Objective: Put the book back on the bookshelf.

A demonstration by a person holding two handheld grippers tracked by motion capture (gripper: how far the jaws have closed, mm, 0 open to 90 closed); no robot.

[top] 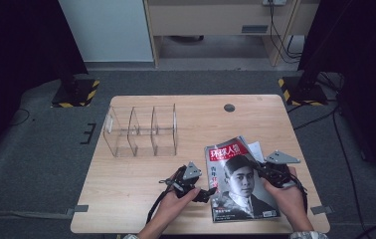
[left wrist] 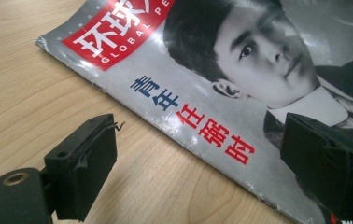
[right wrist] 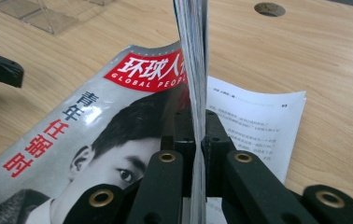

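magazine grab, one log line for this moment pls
right tool shut on magazine edge, pages lifted | left tool open at spine side | magazine on table | clear organizer empty

Clear three-compartment organizer [top: 141,130] on wooden table [top: 126,174], near round hole [top: 229,107].

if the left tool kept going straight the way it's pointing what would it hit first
Most likely the magazine. The left tool is open, and the magazine's spine edge runs across the gap between its jaws on the wooden table. How far off the edge lies is hard to tell.
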